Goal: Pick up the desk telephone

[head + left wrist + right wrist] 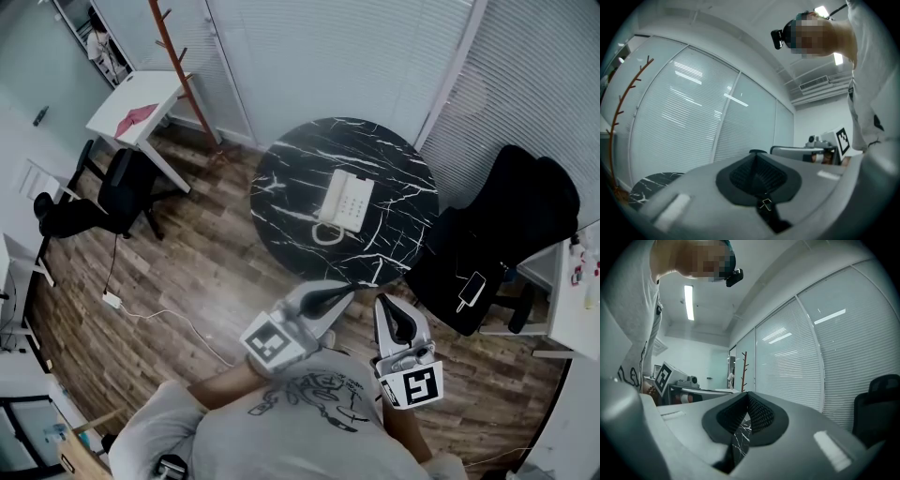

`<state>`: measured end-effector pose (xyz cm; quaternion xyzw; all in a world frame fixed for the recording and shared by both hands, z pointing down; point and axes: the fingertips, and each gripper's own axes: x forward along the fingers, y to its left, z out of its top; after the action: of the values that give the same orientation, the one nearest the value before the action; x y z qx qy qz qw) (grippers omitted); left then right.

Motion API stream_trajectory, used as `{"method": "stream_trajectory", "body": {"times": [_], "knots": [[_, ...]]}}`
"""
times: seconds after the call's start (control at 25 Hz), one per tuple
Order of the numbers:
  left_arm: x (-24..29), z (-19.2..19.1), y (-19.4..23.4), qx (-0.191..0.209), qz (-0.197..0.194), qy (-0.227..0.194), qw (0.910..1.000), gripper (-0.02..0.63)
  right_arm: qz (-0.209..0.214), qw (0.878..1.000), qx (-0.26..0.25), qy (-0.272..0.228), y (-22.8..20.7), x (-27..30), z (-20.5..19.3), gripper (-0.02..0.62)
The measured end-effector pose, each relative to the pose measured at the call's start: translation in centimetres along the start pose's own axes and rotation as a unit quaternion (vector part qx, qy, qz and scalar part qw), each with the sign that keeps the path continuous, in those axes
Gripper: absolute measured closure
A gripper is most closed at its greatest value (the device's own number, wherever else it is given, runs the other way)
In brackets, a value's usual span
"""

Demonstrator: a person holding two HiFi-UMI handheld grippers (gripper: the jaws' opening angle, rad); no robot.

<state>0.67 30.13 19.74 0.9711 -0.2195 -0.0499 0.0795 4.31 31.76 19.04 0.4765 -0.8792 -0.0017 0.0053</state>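
A white desk telephone (343, 201) with a coiled cord lies near the middle of a round black marble table (281, 187). Both grippers hang in front of the person's chest, short of the table's near edge. My left gripper (349, 290) is shut with nothing in it, tips pointing toward the table. My right gripper (382, 302) is also shut and empty, just to its right. In the left gripper view the pads (757, 173) meet and a sliver of the table (651, 185) shows at lower left. In the right gripper view marble (742, 439) shows through the slit below the pads.
A black office chair (506, 234) with a phone on its seat stands right of the table. A wooden coat stand (183, 70) and a white desk (141, 103) are at the back left, with another black chair (117, 192) beside them. Blinds cover the glass wall behind.
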Motion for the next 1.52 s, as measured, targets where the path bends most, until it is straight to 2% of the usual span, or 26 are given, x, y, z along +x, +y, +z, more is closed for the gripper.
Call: {"method": "stream_trajectory", "body": {"times": [0.44,0.92,1.2,1.52], "knots": [[2.5,-0.3,5.5,-0.003,-0.012,-0.001,0.9999,0.604,-0.010,1.000,-0.001,0.009,-3.4,5.1,-1.4,0.589],[5.2,1.4,17.0,-0.013,-0.017,-0.001,0.9998,0.604,-0.003,1.000,-0.006,0.012,-7.2,17.0,-0.9,0.589],[7.1,1.7,22.8,-0.024,-0.032,0.011,0.9991,0.597,-0.023,1.000,-0.003,0.019,-9.7,22.6,-1.2,0.589],[8.7,1.6,27.3,-0.035,-0.052,0.016,0.9979,0.592,-0.044,0.999,0.008,0.025,-11.7,27.0,-2.0,0.589]]}}
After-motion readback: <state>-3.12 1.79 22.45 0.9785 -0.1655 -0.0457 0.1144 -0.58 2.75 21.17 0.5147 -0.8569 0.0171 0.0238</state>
